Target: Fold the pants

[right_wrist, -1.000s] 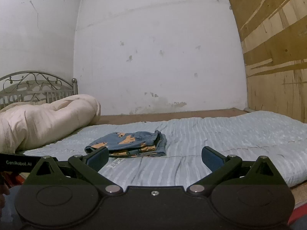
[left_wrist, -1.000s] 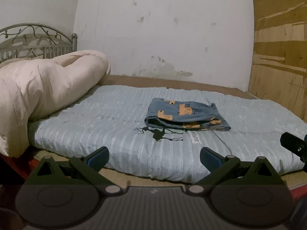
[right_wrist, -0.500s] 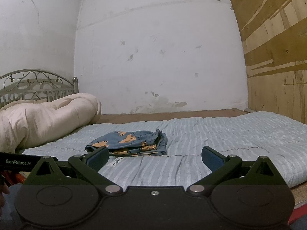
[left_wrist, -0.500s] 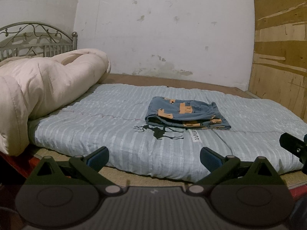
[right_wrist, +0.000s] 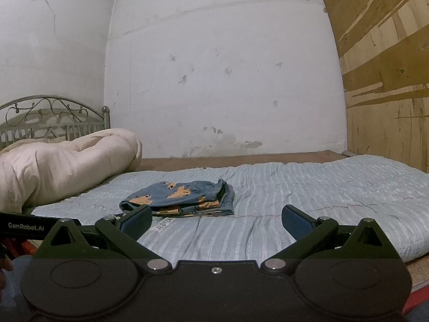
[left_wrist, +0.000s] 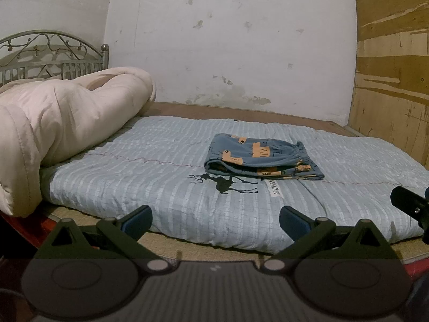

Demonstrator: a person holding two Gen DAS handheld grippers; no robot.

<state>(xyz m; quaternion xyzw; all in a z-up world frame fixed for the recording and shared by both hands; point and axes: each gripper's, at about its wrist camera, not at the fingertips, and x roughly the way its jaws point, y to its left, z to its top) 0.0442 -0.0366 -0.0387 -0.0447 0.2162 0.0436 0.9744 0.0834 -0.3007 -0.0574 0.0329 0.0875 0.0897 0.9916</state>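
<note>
Bare plaster walls rise behind the bed, where a striped blue quilt (left_wrist: 150, 166) carries the pants (left_wrist: 261, 158), already folded into a compact stack toward the quilt's near edge. Our left gripper (left_wrist: 215, 221) and right gripper (right_wrist: 217, 220) both hang wide and empty, well apart from it. We judge the folding essentially finished.
</note>
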